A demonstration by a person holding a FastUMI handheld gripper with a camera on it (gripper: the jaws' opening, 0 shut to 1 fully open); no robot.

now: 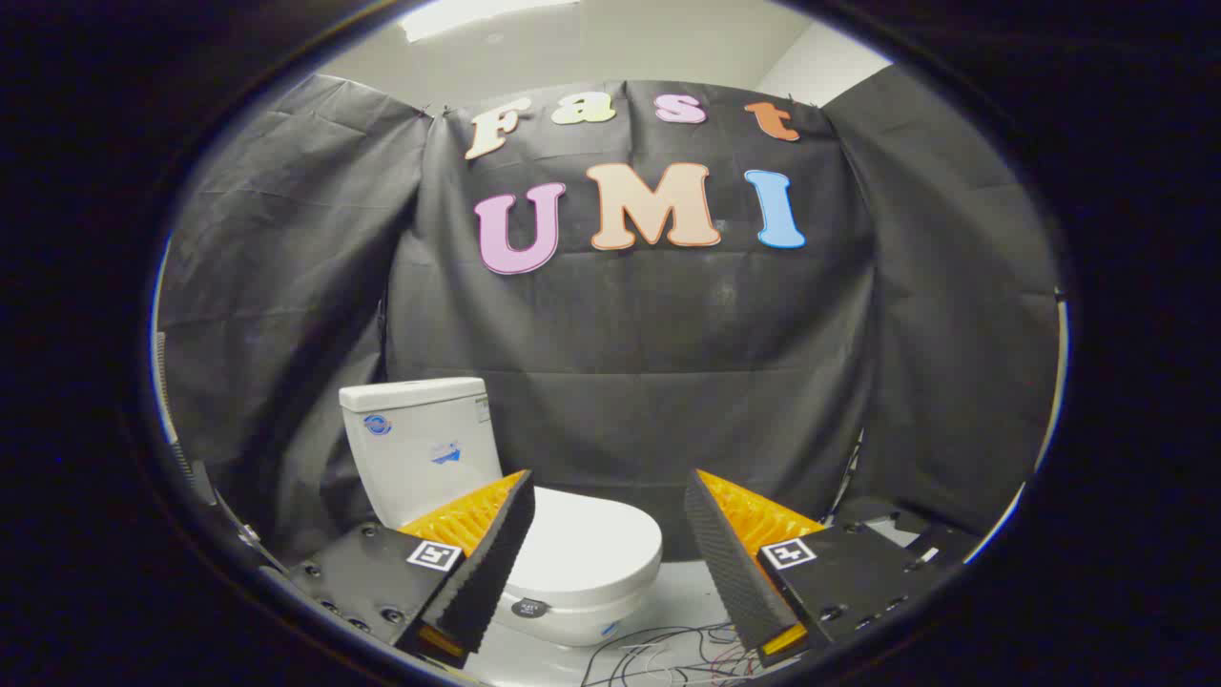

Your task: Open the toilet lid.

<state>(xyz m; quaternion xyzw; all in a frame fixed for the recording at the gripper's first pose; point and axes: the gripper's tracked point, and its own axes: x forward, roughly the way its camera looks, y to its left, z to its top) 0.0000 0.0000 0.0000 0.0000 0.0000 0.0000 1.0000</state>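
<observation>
From my seat at the controls: the tool [609, 496] hangs in open air with its two fingers spread wide, nothing between them and nothing touching either pad. The left finger [482, 563] overlaps my sight of the toilet; the right finger [730, 563] stands clear of it, with bare floor and cloth behind.

The toilet [572, 572] sits ahead and lower, off toward the left finger. Its lid [587, 544] is down, lying flat on the bowl, white and smooth, the front edge rounded toward me. A small dark round sticker [530, 607] shows on the bowl's front just under the lid rim. The cistern [420, 448] rises behind, upright against the black cloth wall [668, 353], with blue marks on its face that I cannot read.

On the pale floor [682, 596], just beside the bowl and between the fingers, lies a loose tangle of thin wires [658, 654], dark and reddish strands.

The tool is apart from the lid; no contact with any part of the toilet.
</observation>
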